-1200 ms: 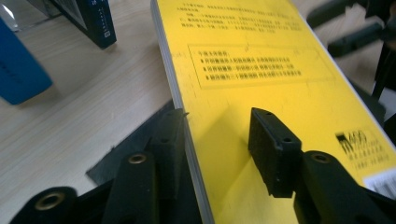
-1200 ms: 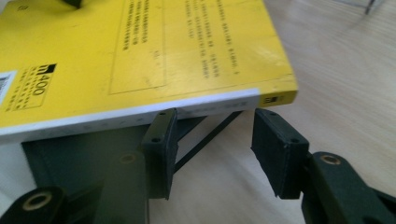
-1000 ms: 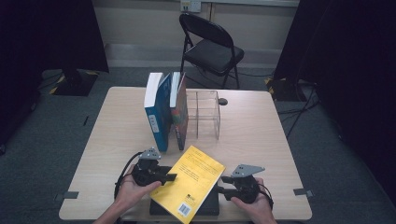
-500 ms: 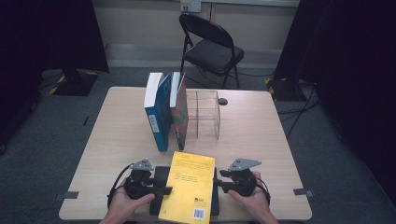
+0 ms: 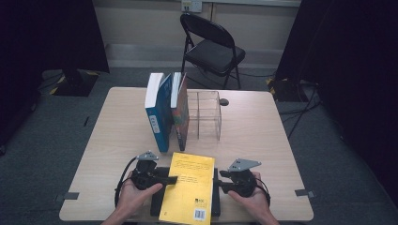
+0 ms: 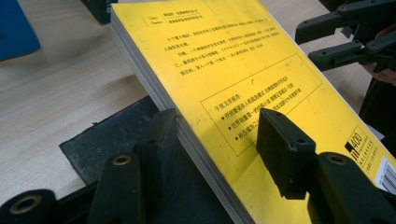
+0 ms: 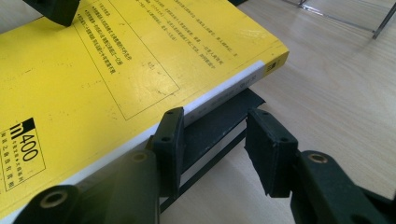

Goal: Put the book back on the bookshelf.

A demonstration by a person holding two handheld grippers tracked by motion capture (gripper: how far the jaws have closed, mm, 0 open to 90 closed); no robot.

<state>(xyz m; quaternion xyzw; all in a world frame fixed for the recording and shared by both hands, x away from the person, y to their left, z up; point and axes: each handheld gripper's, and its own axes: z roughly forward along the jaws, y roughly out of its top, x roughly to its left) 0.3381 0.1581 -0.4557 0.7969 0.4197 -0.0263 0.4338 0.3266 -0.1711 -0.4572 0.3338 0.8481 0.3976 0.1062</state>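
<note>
A yellow book (image 5: 187, 187) lies flat on a black pad (image 5: 157, 199) at the table's near edge, squared to it. My left gripper (image 5: 172, 180) is open at the book's left side. In the left gripper view one jaw rests against the page edge of the yellow book (image 6: 224, 60) and the other hangs over the cover; the gripper (image 6: 219, 126) is not clamped. My right gripper (image 5: 217, 185) is open at the right side. In its own view the gripper (image 7: 212, 123) has one jaw touching the white spine of the book (image 7: 93, 60), the other over the table beside the pad (image 7: 215, 119).
Behind the yellow book stand an upright blue book (image 5: 158, 112) and a second book (image 5: 179, 112), leaning on a clear acrylic organizer (image 5: 204, 115). A black folding chair (image 5: 211, 47) is beyond the wooden table (image 5: 263, 140). A small dark object (image 5: 224, 101) lies at the far edge.
The yellow book has swung from a skewed position to square with the table edge and sits slightly nearer. Both grippers stayed at its two sides, shifting only a little.
</note>
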